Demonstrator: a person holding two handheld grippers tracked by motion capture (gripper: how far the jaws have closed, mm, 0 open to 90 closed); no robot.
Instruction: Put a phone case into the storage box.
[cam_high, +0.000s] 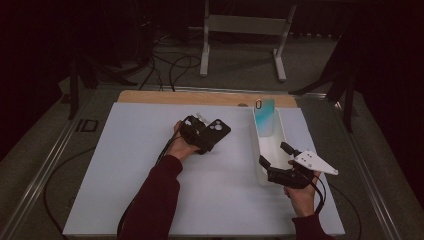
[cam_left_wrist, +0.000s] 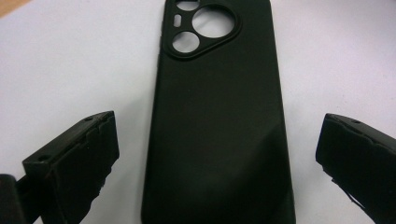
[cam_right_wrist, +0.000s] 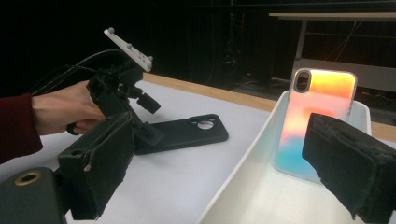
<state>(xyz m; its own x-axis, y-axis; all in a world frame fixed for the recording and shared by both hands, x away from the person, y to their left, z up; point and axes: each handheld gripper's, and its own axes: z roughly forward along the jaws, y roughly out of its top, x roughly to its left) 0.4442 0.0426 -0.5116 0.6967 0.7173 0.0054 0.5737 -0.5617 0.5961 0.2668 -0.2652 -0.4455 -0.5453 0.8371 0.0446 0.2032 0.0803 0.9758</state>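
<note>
While both grippers gape: 1 black case (cam_left_wrist: 217, 126) | 1 iridescent case (cam_right_wrist: 315, 123) | 1 white bin (cam_high: 272, 147)

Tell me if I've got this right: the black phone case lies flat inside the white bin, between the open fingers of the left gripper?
Not quite. The black phone case lies flat on the white table, not inside the white bin; the high view shows this. The bin holds the iridescent phone case instead. The rest stands: the left gripper has its fingers open on either side of the black case.
</note>
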